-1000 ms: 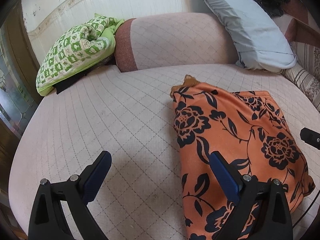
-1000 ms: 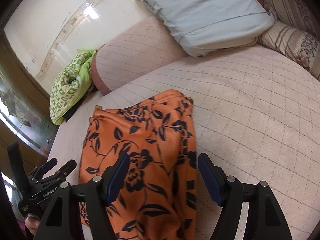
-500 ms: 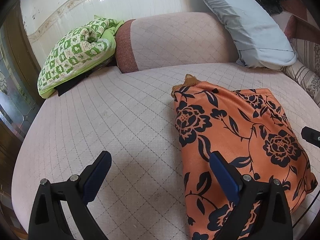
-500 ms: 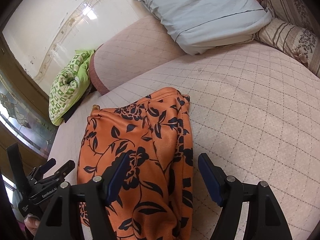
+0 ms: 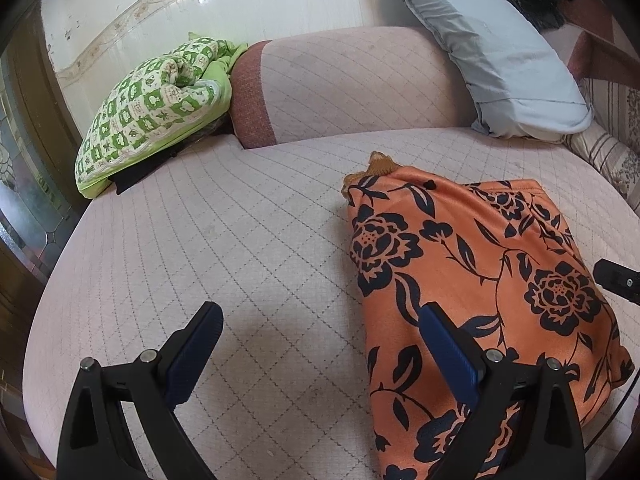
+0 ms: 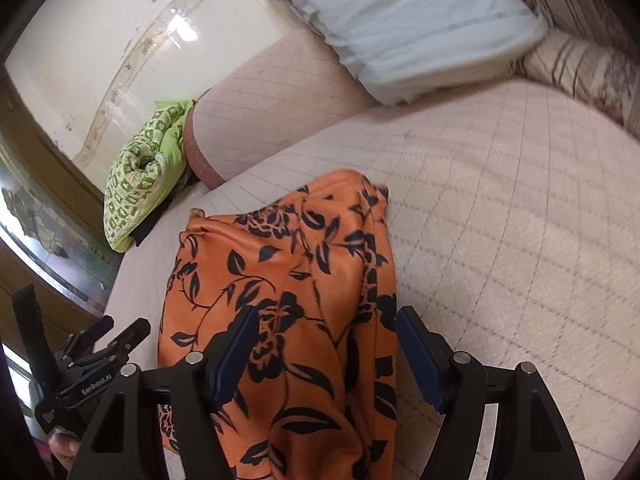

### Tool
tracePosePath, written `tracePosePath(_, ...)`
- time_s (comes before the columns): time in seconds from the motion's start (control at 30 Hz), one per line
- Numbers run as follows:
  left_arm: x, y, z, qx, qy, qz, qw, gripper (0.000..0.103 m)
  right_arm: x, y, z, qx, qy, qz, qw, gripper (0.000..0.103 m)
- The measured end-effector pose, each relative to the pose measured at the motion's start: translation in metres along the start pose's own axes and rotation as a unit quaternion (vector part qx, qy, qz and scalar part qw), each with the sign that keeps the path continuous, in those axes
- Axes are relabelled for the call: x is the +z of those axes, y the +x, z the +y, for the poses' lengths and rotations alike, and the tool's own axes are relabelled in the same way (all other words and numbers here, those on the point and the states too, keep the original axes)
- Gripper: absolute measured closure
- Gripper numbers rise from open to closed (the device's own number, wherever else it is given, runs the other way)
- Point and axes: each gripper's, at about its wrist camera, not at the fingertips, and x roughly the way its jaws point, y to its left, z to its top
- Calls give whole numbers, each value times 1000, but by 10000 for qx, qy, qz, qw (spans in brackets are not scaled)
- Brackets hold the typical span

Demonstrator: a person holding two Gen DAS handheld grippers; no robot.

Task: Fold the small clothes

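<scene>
An orange garment with a black flower print (image 5: 472, 280) lies folded on the pale quilted bed (image 5: 224, 240). It also shows in the right wrist view (image 6: 288, 280). My left gripper (image 5: 320, 344) is open and empty, over the garment's left edge; its right finger is above the cloth, its left finger above bare bed. My right gripper (image 6: 326, 348) is open and empty, its jaws either side of the garment's right part near its near end. The left gripper (image 6: 100, 344) shows at the lower left of the right wrist view.
A green and white patterned bundle (image 5: 156, 100) lies at the back left. A pink bolster (image 5: 340, 84) and a light blue pillow (image 5: 492, 44) lie at the back by the wall. A striped cushion (image 6: 580, 64) is at the right.
Both grippers have shifted slightly over the garment; the right wrist view has drawn closer to the cloth. Both stay open. The garment has not moved.
</scene>
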Motion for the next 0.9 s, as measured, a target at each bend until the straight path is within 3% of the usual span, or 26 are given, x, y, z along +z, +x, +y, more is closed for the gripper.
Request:
tracePosePath(0.17, 2, 10, -9, -146, 122, 104, 9998, 5, 2, 7, -3, 88, -155, 107, 9998, 29)
tracePosePath(0.3, 5, 31, -15, -856, 144, 515, 9949, 5, 5, 27, -21, 236, 92, 550, 9982, 26)
tracePosePath(0.37, 7, 42, -20, -1138, 209, 644, 9912, 5, 5, 43, -28, 528, 333, 854, 9944, 26)
tracePosePath(0.43, 9, 52, -26, -1489, 256, 805, 9852, 5, 5, 58, -26, 692, 360, 1077, 9911, 24)
tracePosePath(0.6, 11, 74, -27, -2305, -95, 1190, 9657, 5, 6, 71, -18, 905, 218, 1103, 9895, 20)
tracePosePath(0.67, 13, 79, -26, -2575, -276, 1226, 9581, 12, 7, 77, -18, 1176, 330, 1121, 9862, 21)
tracePosePath(0.7, 14, 79, -26, -2561, -307, 1214, 9585, 15, 8, 79, -15, 1213, 317, 1132, 9856, 23)
tracePosePath(0.77, 15, 76, -27, -2458, -279, 1156, 9620, 29, 7, 84, -5, 1129, 211, 1182, 9863, 43)
tracePosePath(0.8, 16, 73, -28, -2410, -246, 1105, 9639, 34, 6, 85, -2, 1140, 226, 1222, 9857, 49)
tracePosePath(0.87, 19, 66, -26, -2381, -260, 999, 9657, 56, 6, 80, 7, 1087, 209, 1181, 9868, 60)
tracePosePath(0.9, 20, 65, -24, -2395, -282, 968, 9656, 60, 7, 75, 14, 1045, 119, 1113, 9882, 61)
